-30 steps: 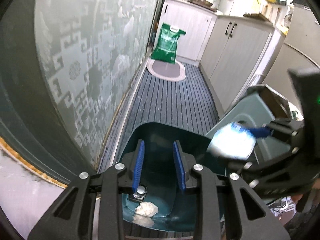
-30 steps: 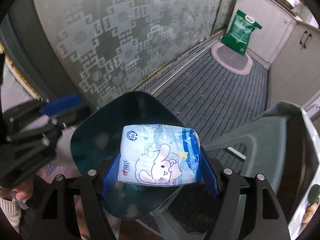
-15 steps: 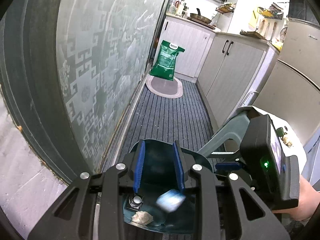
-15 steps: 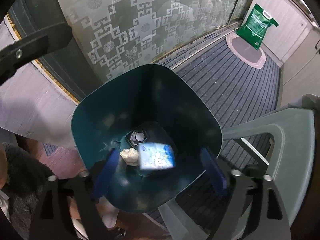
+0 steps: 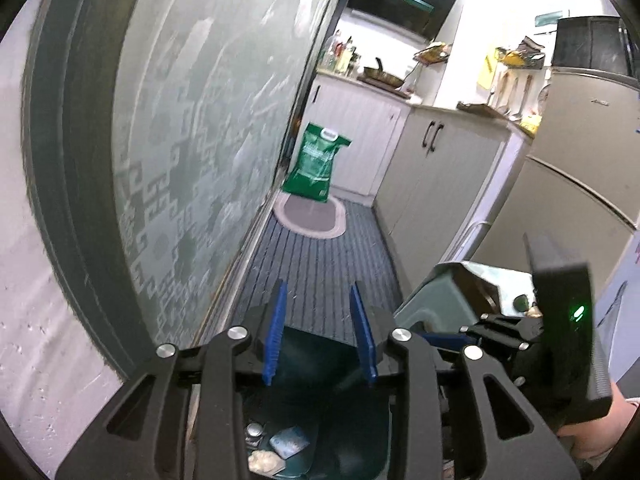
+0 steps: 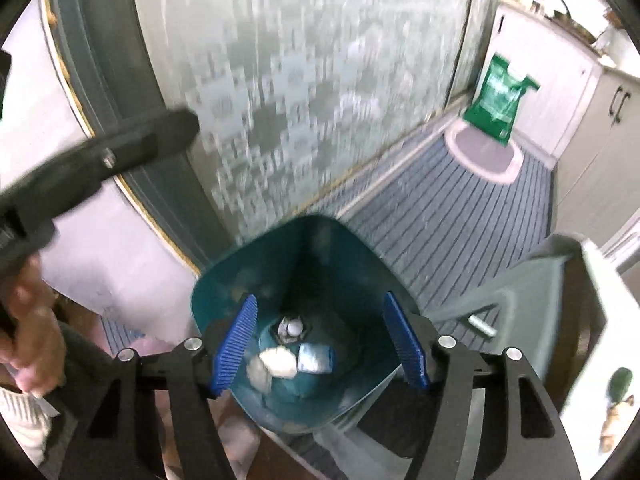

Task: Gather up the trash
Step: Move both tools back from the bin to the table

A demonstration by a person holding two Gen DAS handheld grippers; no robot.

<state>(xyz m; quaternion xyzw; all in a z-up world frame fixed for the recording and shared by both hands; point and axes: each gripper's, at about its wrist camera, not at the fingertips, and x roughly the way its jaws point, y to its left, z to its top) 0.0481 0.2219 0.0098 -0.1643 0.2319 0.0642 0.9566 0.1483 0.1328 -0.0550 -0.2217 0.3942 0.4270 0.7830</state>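
The mouth of the teal bin point(image 6: 256, 264) gapes unobstructed at lower centre of the right wrist view, its floor taken up by a crumpled wad point(image 6: 276, 362) and a blue-and-white packet point(image 6: 316, 358) lying side by side. A frosted patterned glass door point(image 6: 304, 80) walls off the upper left just behind the bin. To the right a grey-green plastic chair point(image 6: 532, 280) stands just beside the bin's rim, narrowing that side. Beyond, the striped floor mat point(image 5: 320, 264) runs free between door and white cabinets point(image 5: 436, 184), blocked only at its far end by a green sack point(image 5: 316, 164) on an oval rug point(image 5: 310, 218).
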